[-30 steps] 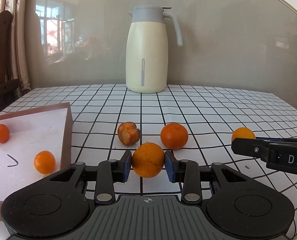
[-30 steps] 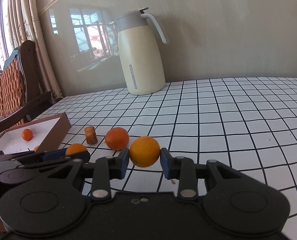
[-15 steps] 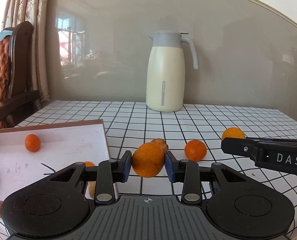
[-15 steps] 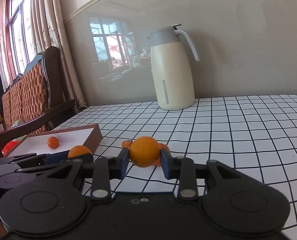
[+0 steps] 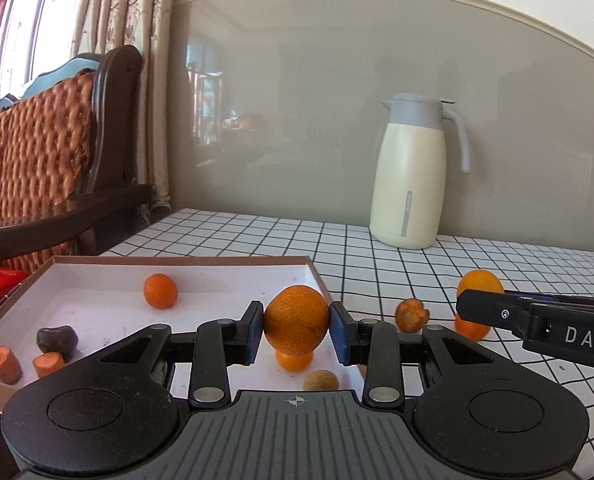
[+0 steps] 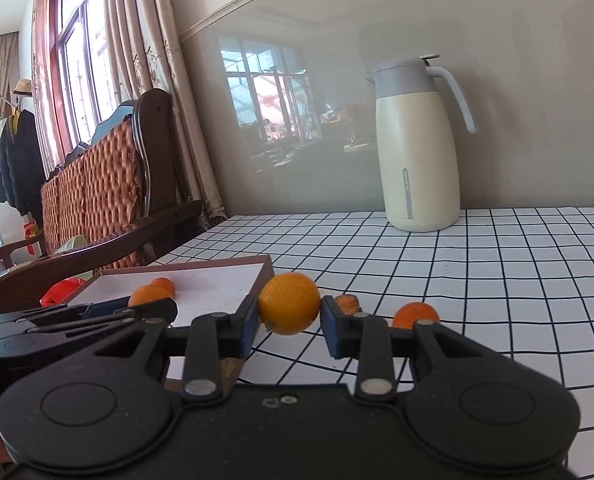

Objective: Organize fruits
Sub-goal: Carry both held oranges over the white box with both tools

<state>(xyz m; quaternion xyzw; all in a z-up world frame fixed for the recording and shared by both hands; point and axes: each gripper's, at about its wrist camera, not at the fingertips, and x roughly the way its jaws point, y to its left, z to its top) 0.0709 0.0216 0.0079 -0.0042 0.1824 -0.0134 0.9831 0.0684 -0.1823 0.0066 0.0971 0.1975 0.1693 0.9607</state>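
Observation:
My left gripper (image 5: pixel 296 332) is shut on an orange (image 5: pixel 296 318) and holds it above the right end of the brown-rimmed white box (image 5: pixel 97 300). The box holds two small oranges (image 5: pixel 160 290), carrot pieces (image 5: pixel 5 363), a dark piece (image 5: pixel 57 338) and a tan fruit (image 5: pixel 321 380). My right gripper (image 6: pixel 289 320) is shut on a yellow-orange orange (image 6: pixel 289 307), held above the table just right of the box (image 6: pixel 217 280). On the table lie an orange (image 6: pixel 415 314) and a peeled piece (image 5: pixel 412 314).
A cream thermos jug (image 5: pixel 415 176) stands at the back of the checked table (image 5: pixel 417 264). A wooden chair with a woven back (image 5: pixel 57 152) and curtains are on the left. The wall runs behind the table.
Both grippers have lifted and swung left with their oranges. The left one went from over the table to over the box; the right one now hangs near the box's right edge.

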